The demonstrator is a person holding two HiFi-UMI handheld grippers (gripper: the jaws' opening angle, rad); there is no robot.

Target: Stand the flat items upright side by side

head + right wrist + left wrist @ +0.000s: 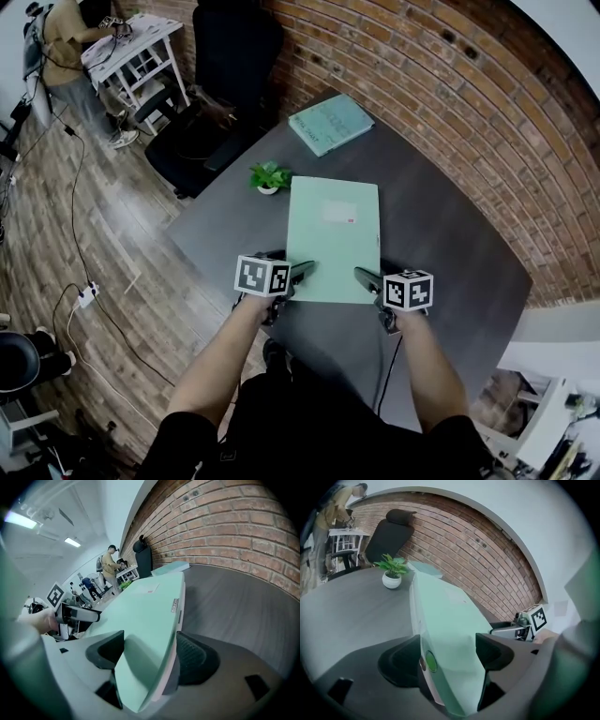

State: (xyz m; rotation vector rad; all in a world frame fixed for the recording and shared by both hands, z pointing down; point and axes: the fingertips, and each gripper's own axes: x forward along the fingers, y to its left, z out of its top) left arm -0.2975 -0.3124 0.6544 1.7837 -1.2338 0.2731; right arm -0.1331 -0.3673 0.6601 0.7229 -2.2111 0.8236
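Seen from above, a mint-green folder (333, 234) lies lengthwise at the centre of the frame on a dark grey surface (450, 253). The left claw (302, 272) is clamped on its near left corner. The right claw (364, 277) is clamped on its near right corner. Each gripper view shows the cover filling the gap between the jaws, with the pads against it.

The folder looks thin, light and fairly stiff, with a smooth cover that may slip. Gripping both near corners looks sound for tipping it up onto an edge. A grip closer to the spine would probably flex less.

A second, teal flat item (330, 123) lies near the top centre, well apart from the folder. A small potted plant (269, 176) stands just beyond the folder's far left corner and could be knocked. A black chair (220, 84) and a brick wall (450, 94) border the surface. A person (70, 37) stands far off at the upper left.
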